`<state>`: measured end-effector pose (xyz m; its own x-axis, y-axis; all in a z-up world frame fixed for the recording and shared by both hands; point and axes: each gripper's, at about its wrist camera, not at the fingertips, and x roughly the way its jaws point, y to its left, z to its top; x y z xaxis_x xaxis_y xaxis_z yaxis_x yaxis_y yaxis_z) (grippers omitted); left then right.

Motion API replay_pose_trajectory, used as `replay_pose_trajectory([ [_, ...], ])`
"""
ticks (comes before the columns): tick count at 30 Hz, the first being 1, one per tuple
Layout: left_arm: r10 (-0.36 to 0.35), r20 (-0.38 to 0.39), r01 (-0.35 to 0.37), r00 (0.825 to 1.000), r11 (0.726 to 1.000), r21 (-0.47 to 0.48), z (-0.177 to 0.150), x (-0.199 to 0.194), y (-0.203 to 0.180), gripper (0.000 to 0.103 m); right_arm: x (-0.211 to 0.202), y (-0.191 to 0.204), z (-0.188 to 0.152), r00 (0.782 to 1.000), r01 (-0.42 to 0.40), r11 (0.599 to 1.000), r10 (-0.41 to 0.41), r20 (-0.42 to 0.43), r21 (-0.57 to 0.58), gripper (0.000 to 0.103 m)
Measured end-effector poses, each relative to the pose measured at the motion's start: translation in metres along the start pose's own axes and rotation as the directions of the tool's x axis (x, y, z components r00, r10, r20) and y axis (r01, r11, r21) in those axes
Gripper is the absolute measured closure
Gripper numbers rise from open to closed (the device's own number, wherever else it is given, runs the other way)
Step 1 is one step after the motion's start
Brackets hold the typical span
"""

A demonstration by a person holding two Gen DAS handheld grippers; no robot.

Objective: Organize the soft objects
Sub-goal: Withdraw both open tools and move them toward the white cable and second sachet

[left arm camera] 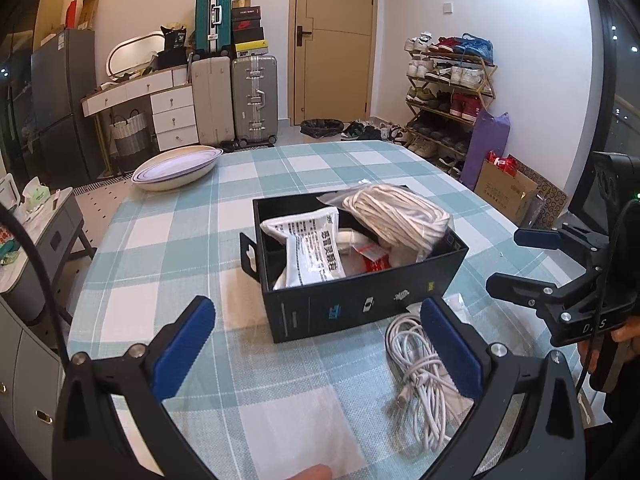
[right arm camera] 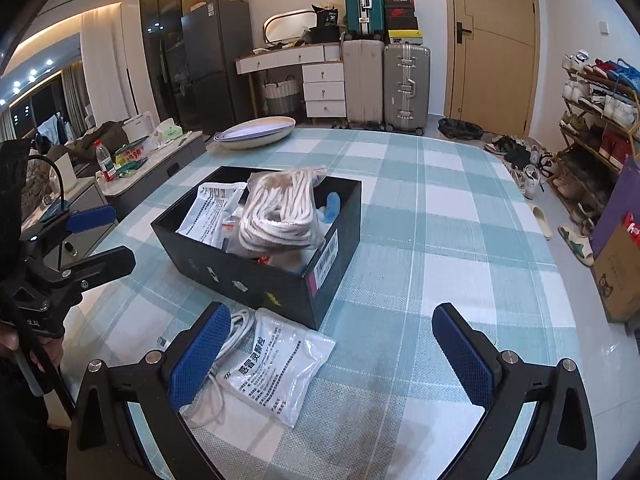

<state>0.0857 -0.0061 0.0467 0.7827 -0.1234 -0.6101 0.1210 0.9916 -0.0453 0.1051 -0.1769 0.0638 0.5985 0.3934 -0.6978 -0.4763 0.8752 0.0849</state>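
Observation:
A black box [left arm camera: 360, 300] [right arm camera: 264, 280] stands on the checked tablecloth, holding a bagged coil of white rope [left arm camera: 394, 216] [right arm camera: 278, 210] and a white printed pouch [left arm camera: 314, 246] [right arm camera: 210, 210]. In front of the box lie a loose white cable [left arm camera: 420, 372] [right arm camera: 224, 352] and a second white pouch [right arm camera: 276, 364]. My left gripper [left arm camera: 320, 356] hangs open above the cloth just before the box, nothing between its blue pads. My right gripper [right arm camera: 334, 356] is open too, over the pouch's right end; its left pad is beside the cable. Each gripper shows at the edge of the other's view.
A stack of shallow bowls [left arm camera: 176, 168] [right arm camera: 256, 134] sits at the table's far left edge. Past the table stand suitcases [left arm camera: 254, 98], a white dresser, a door and a shoe rack [left arm camera: 444, 92]. A low side cabinet [right arm camera: 156, 160] with bottles stands left of the table.

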Motion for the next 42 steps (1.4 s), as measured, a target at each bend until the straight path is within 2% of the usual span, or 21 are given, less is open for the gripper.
replay_pose_trajectory([
  [18, -0.02, -0.117, 0.03, 0.993, 0.996, 0.079, -0.018, 0.019, -0.02, 0.0, 0.028, 0.006, -0.012, 0.992, -0.027, 1.0, 0.025, -0.126, -0.008, 0.001],
  [23, -0.06, -0.145, 0.072, 0.988, 0.994, 0.08, -0.021, 0.022, -0.024, 0.0, 0.036, 0.007, -0.016, 0.988, -0.027, 1.0, 0.026, -0.152, -0.007, 0.001],
  [26, -0.1, -0.171, 0.112, 0.98, 0.992, 0.061, -0.023, 0.026, -0.027, 0.0, 0.036, 0.004, -0.017, 0.988, -0.022, 1.0, 0.021, -0.156, -0.007, 0.001],
  [36, -0.141, -0.221, 0.145, 0.965, 0.989, 0.002, -0.03, 0.04, -0.032, 0.0, 0.038, -0.001, -0.02, 0.986, -0.014, 1.0, 0.014, -0.168, 0.002, 0.001],
  [42, -0.227, -0.263, 0.225, 0.938, 0.974, -0.04, -0.035, 0.046, -0.036, 0.0, 0.037, -0.001, -0.019, 0.986, -0.004, 1.0, 0.004, -0.164, -0.002, 0.001],
])
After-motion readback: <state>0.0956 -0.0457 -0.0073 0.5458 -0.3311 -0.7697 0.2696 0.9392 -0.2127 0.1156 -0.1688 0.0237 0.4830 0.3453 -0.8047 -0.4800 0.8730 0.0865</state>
